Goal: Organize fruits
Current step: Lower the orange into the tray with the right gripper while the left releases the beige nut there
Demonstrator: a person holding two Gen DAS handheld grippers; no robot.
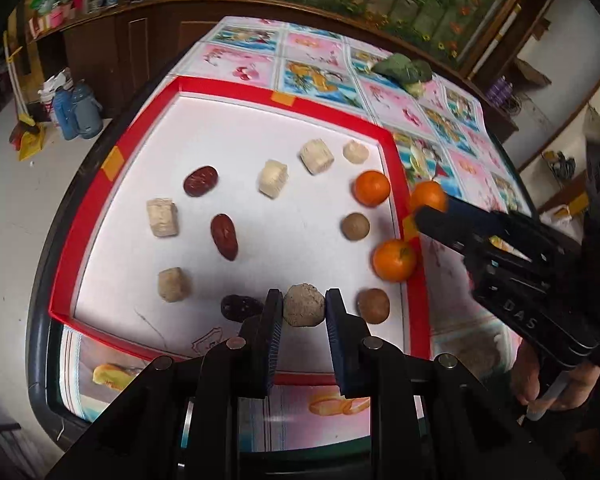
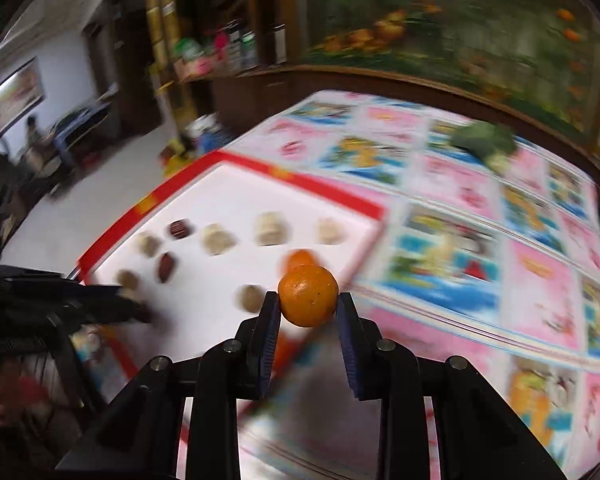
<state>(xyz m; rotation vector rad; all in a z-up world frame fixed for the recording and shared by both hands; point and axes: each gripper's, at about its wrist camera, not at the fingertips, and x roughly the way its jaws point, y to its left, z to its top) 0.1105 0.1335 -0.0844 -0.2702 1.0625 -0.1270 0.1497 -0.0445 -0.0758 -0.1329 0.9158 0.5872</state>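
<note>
Left gripper [image 1: 303, 312] jaws pinch a grey-brown ball [image 1: 304, 305]; right gripper [image 2: 308, 312] jaws pinch a tangerine [image 2: 308, 295].

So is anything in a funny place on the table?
Yes. The broccoli lies alone on the patterned cloth, outside the red-edged mat where the fruits lie. It is also the only green vegetable.

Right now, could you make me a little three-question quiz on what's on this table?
1. True or false: the right tool is shut on an orange.
2. What does the left tool hold? A) a red date B) a rough brown ball C) nothing
3. How many oranges lie at the white board's right edge, unheld?

Key: 1 true; 2 B; 3 two.
</note>
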